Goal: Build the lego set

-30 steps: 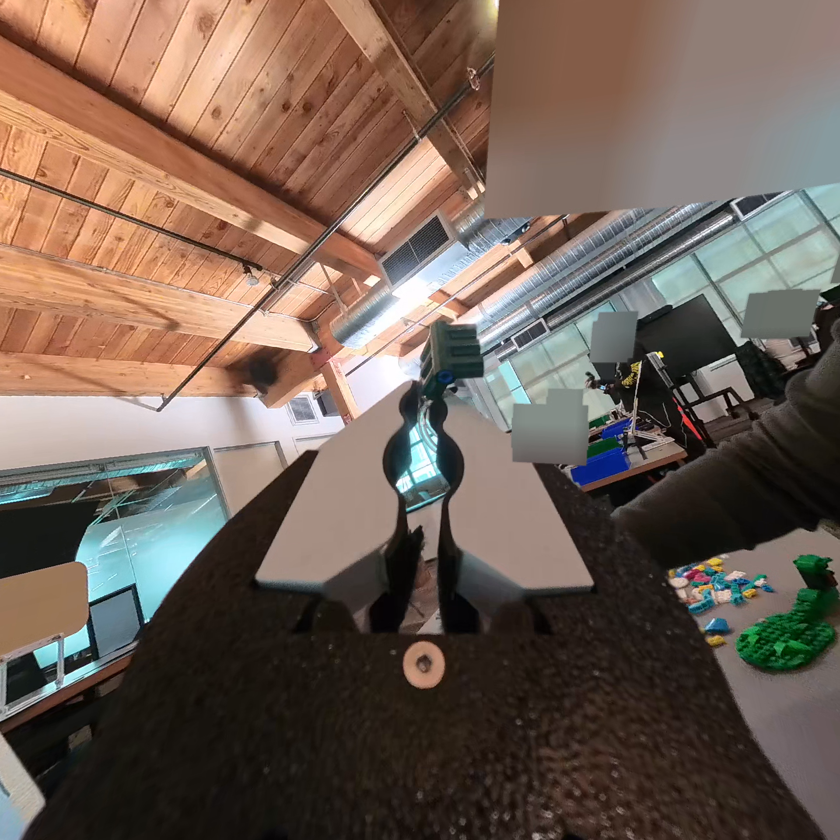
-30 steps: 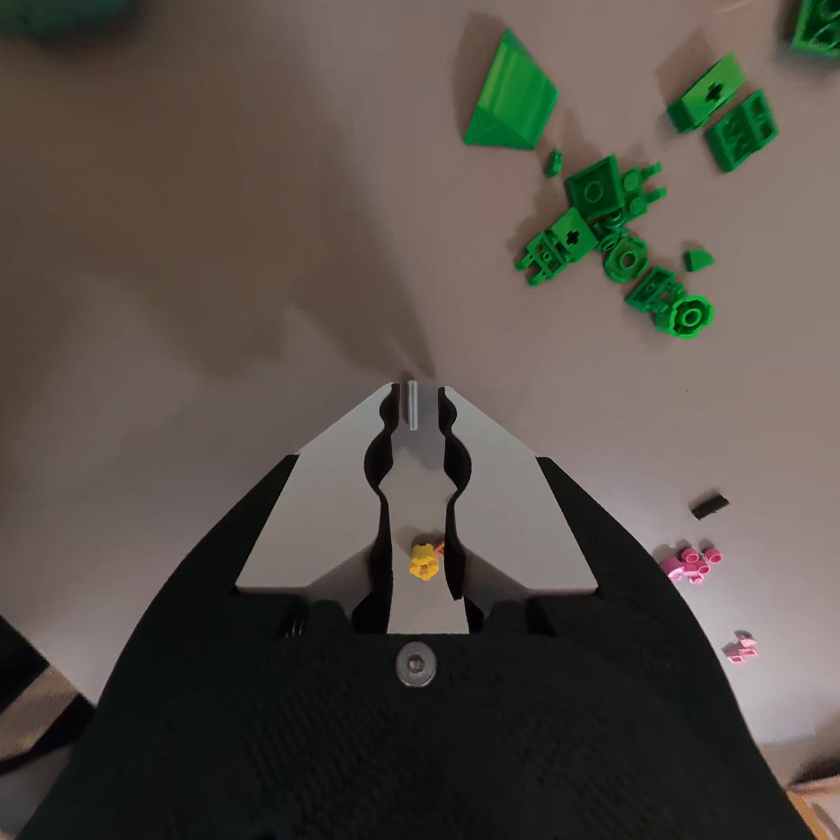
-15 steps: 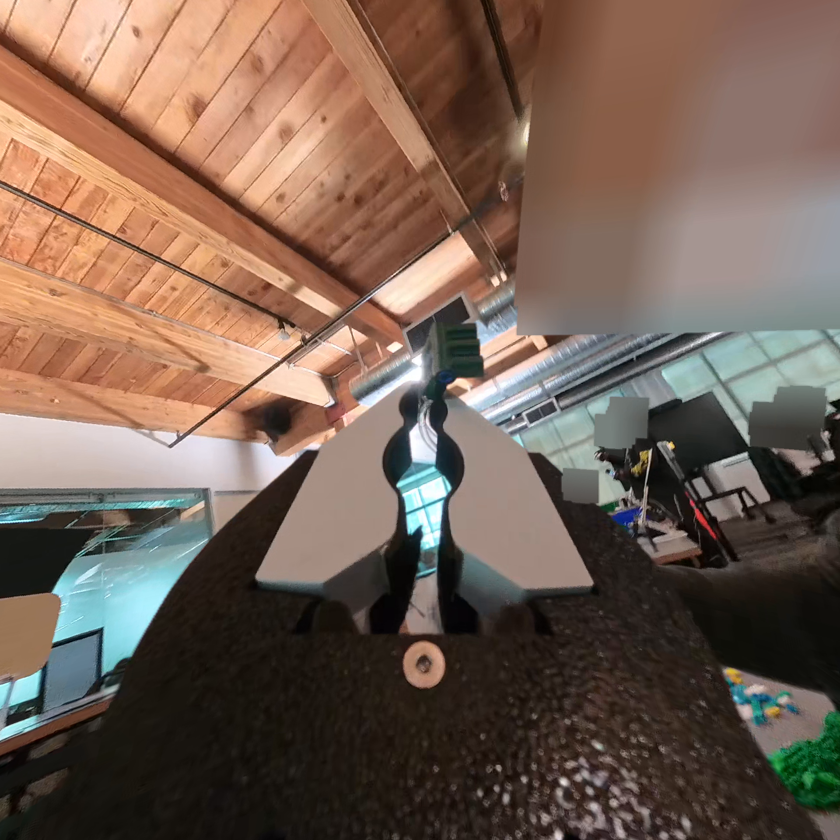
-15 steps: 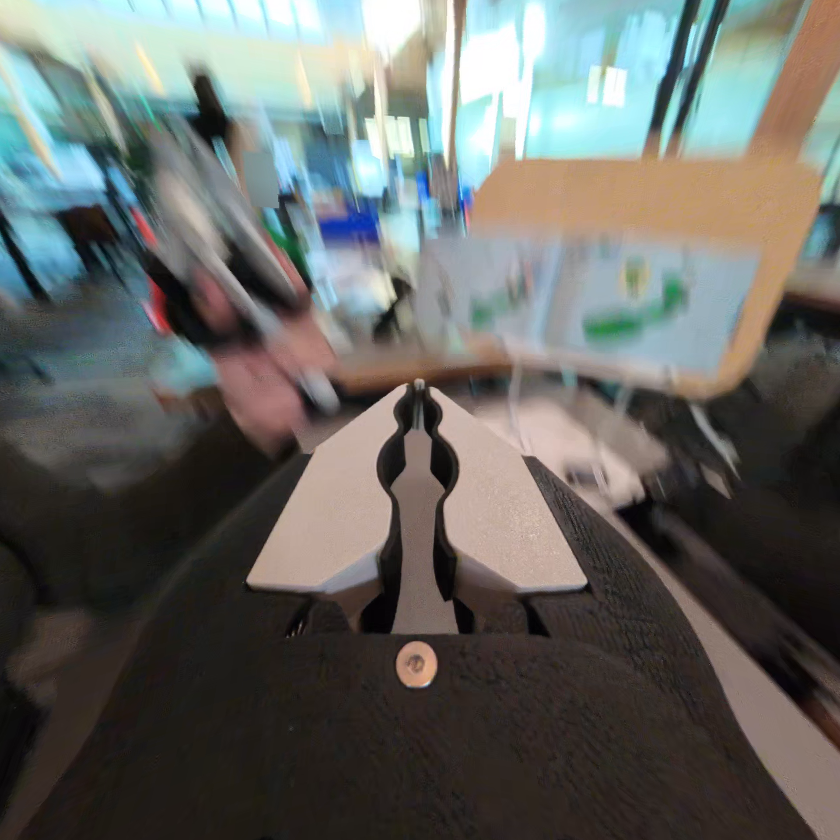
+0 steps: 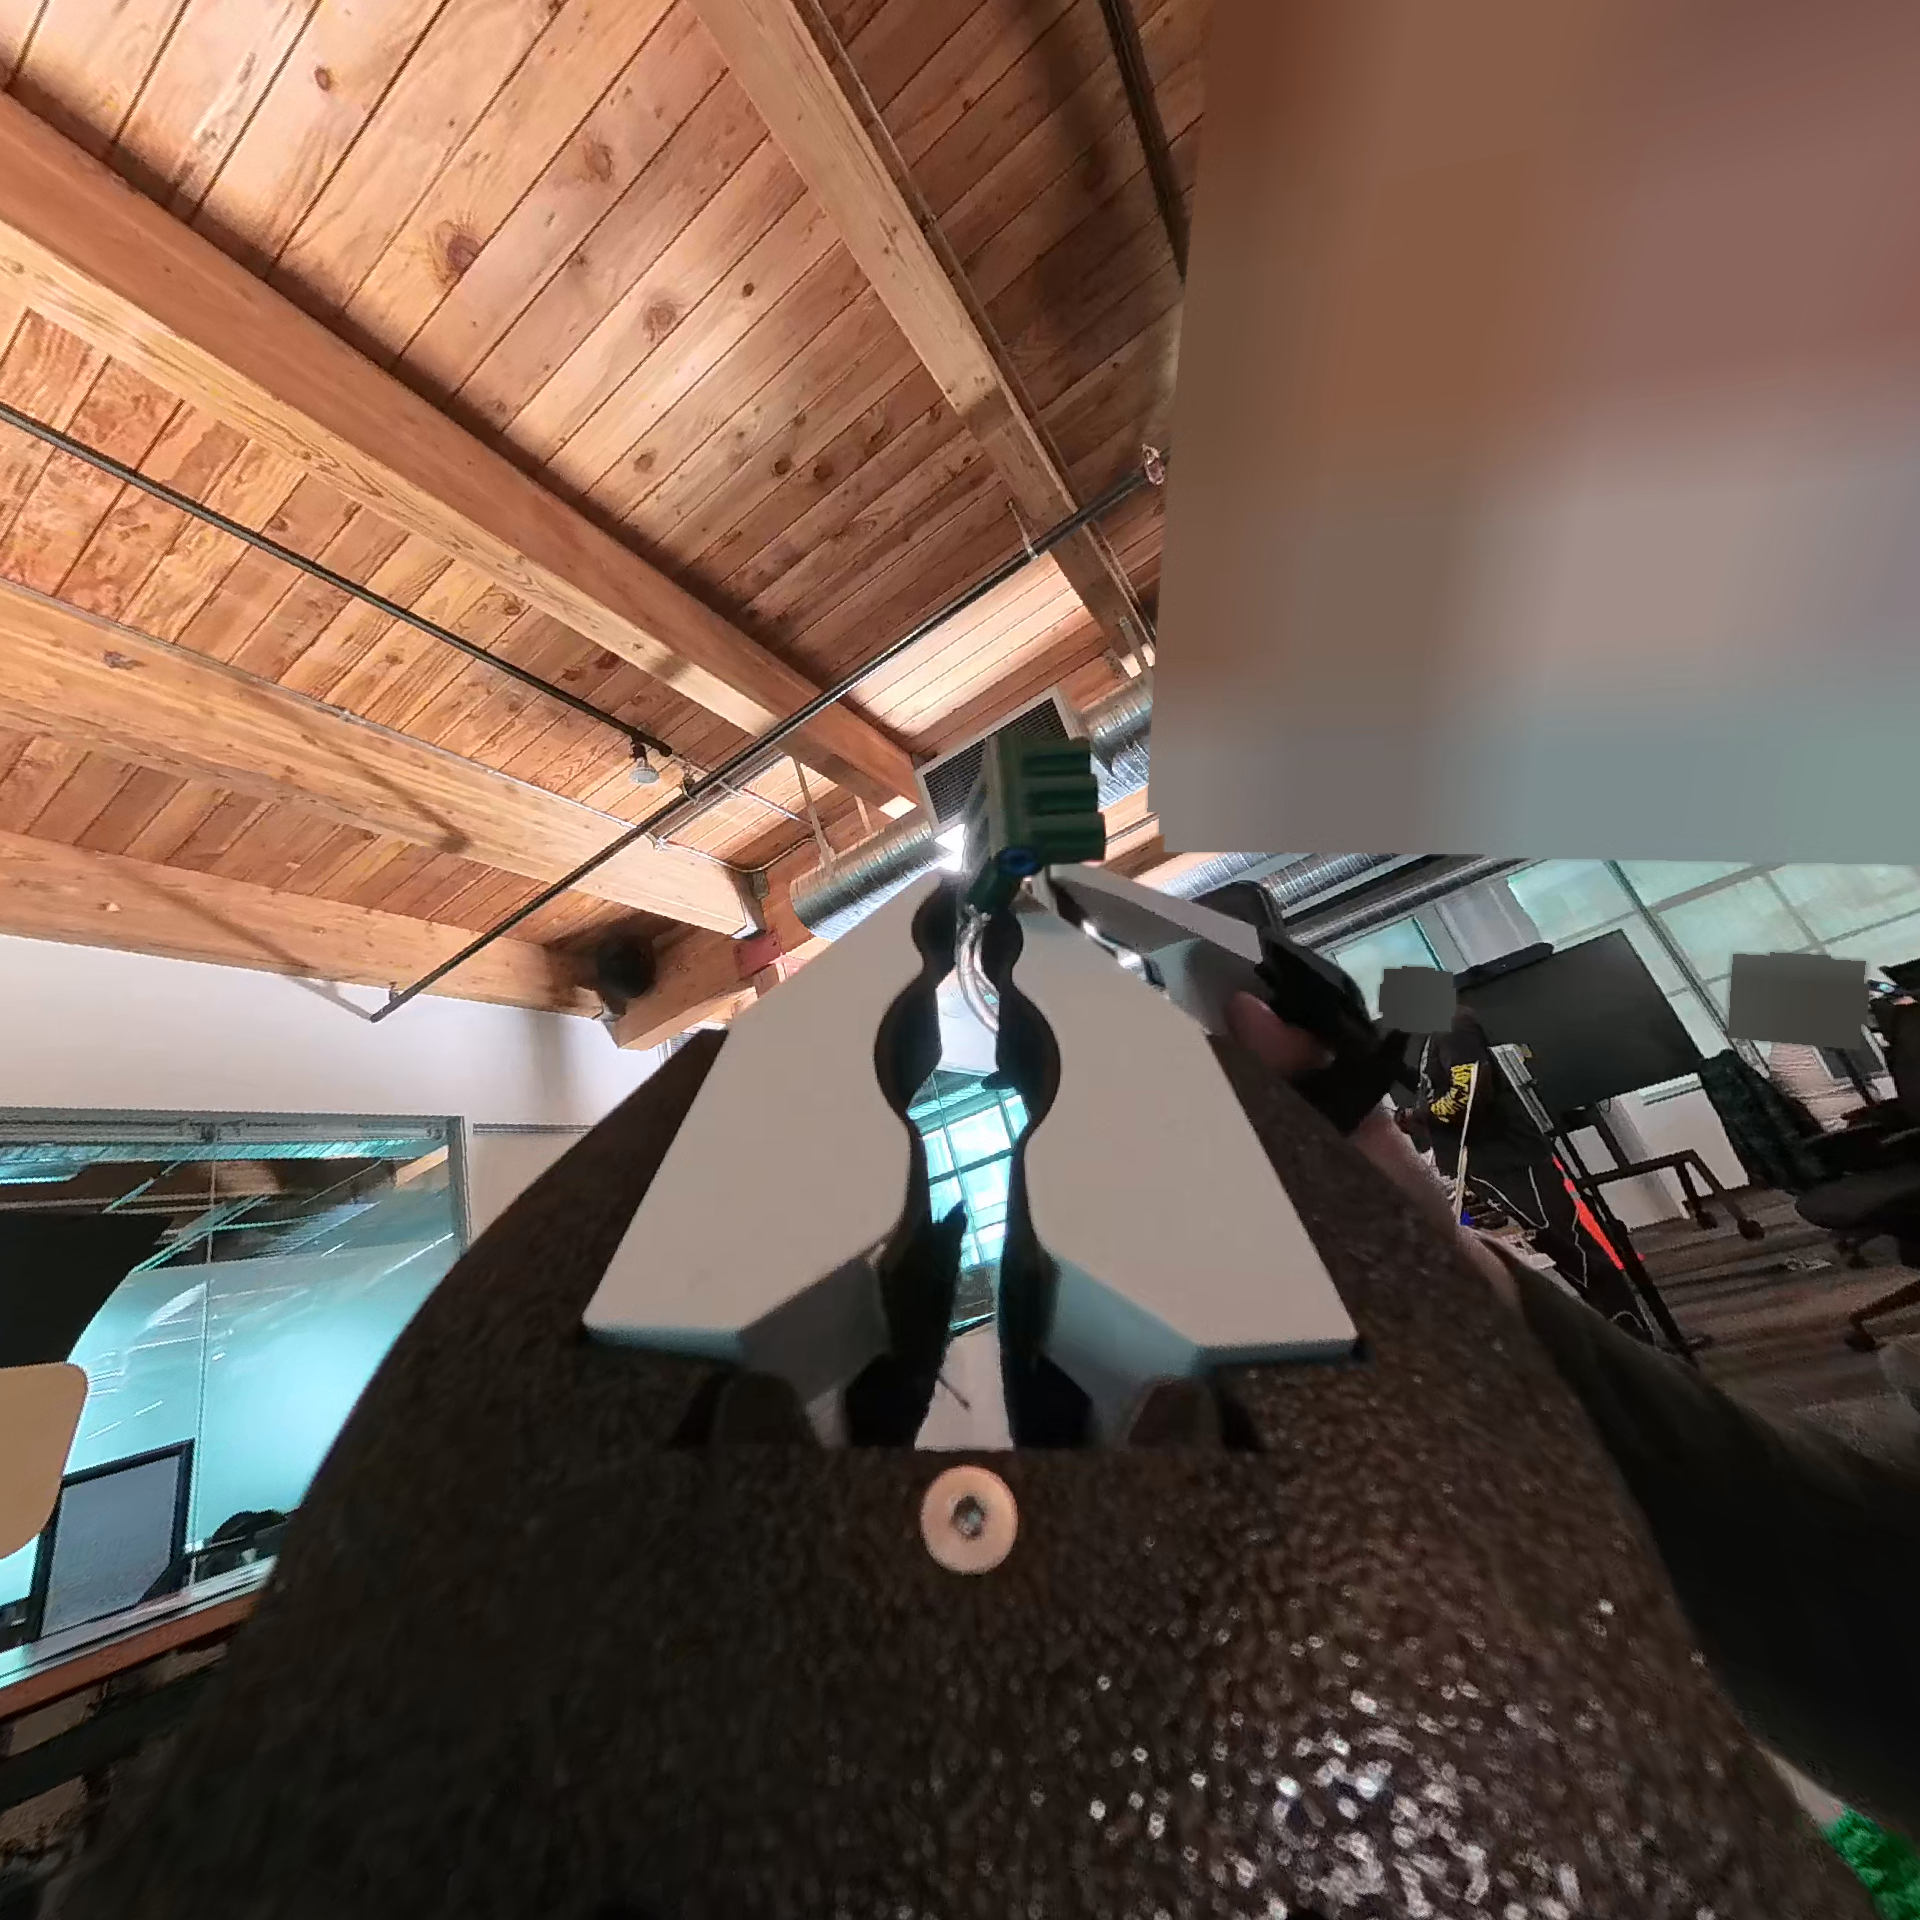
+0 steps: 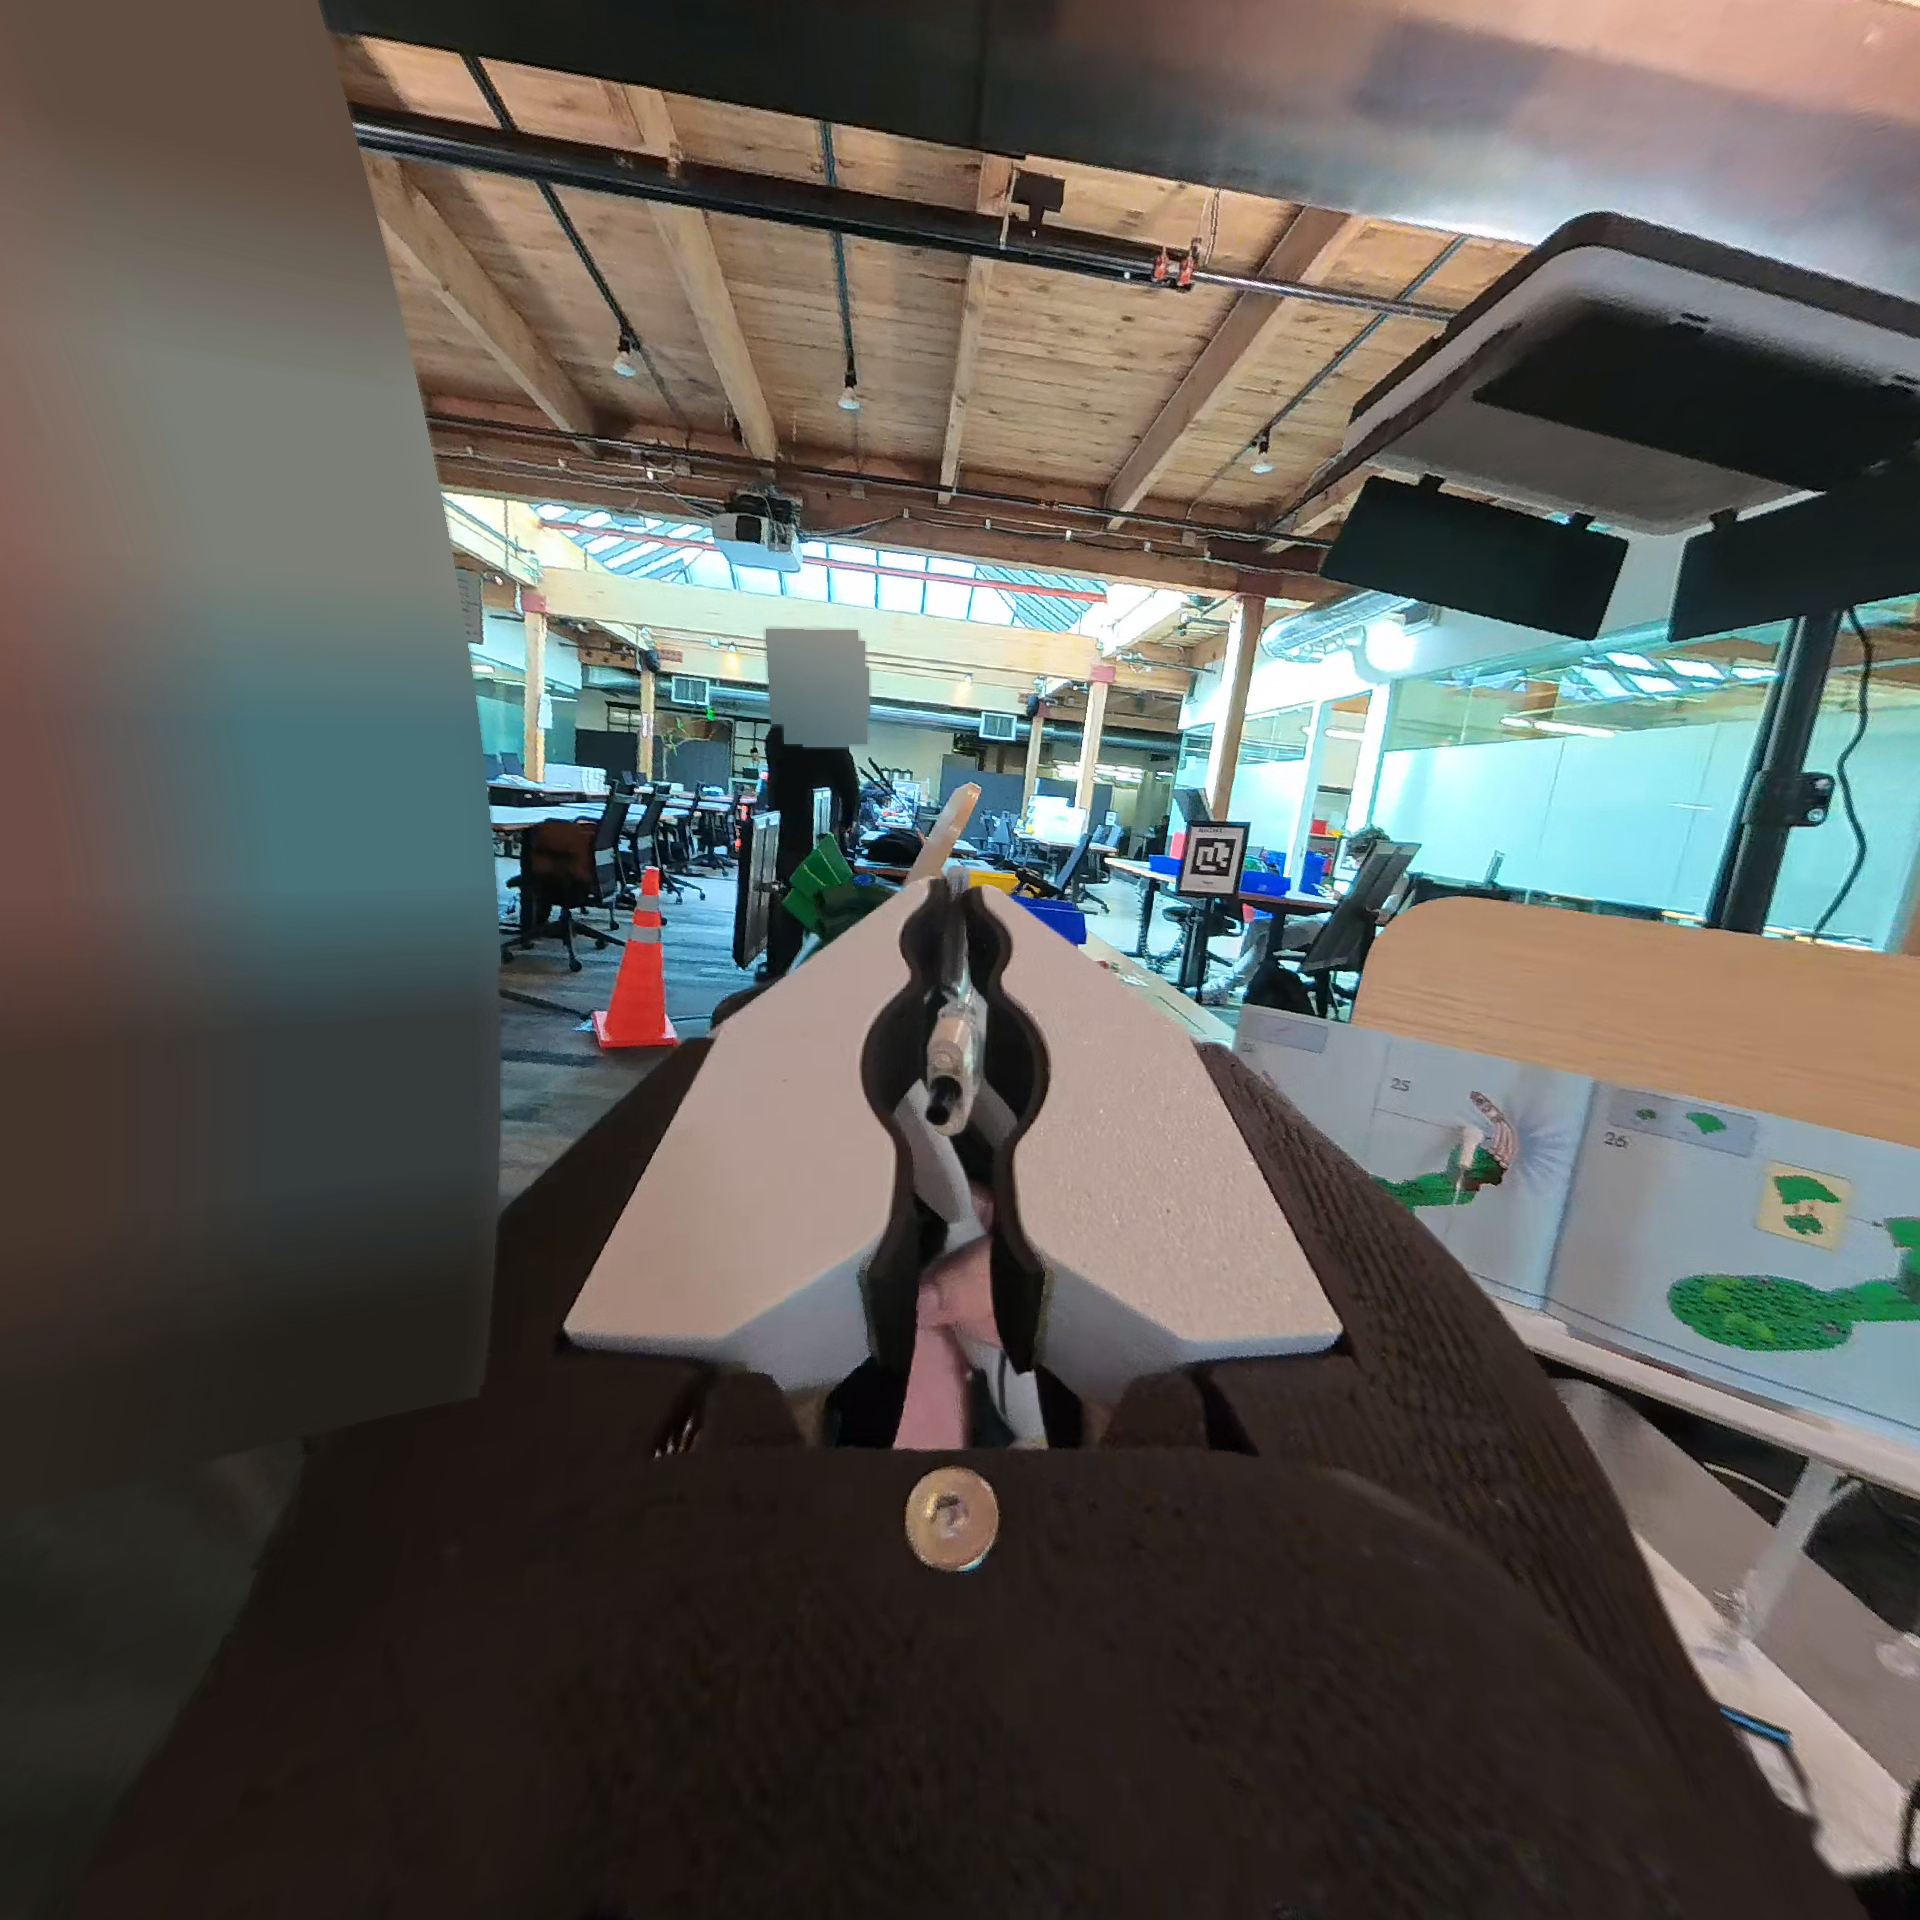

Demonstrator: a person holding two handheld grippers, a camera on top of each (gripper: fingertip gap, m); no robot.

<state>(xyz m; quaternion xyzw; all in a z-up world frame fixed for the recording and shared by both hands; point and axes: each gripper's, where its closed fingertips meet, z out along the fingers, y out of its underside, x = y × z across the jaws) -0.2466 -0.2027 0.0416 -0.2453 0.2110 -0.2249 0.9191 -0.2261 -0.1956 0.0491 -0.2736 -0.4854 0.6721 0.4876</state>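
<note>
Alignment is the whole job, judging by how both tools are raised off the table and brought tip to tip; the left tool (image 5: 987, 883) is clamped on a small dark green studded assembly (image 5: 1044, 795) with a blue pin (image 5: 1013, 860) at its base, held up against the wooden ceiling; the right tool (image 6: 951, 894) is nearly closed on a slim grey bar (image 6: 954, 1003), gripping it along its length. To do the step well, I would bring the bar's end square to the hole or pin on the green assembly, keep both grips firm, and push straight along the bar's axis, since a sideways shove could twist either piece out of its grip.

The left wrist view alone shows the right tool's tip arriving just beside the green piece from the right; the right wrist view alone shows green bricks (image 6: 821, 883) just left of its tip, and, farther off on the right, the open instruction booklet (image 6: 1662, 1216); farther still stands an orange traffic cone (image 6: 639, 971).
</note>
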